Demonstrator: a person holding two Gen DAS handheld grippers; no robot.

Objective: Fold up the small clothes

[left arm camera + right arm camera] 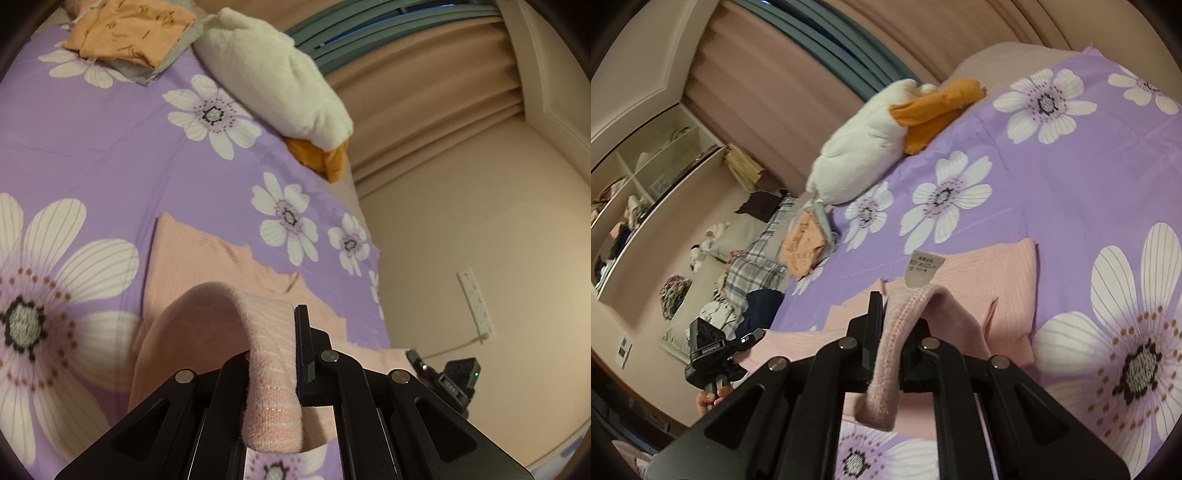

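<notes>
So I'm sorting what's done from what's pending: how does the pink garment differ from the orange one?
The pink garment is plain ribbed knit; the orange garment is printed. The pink one is pinched by the left gripper and right gripper, edge lifted; the orange one lies folded and untouched on a grey piece. Both sit on the floral bedspread.

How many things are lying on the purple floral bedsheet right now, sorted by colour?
Pink: 1, the pink ribbed knit garment that both grippers hold
Orange: 1, the folded orange printed cloth
Grey: 1, the folded grey cloth under it
White and orange: 1, the white plush duck toy
Total: 4
</notes>
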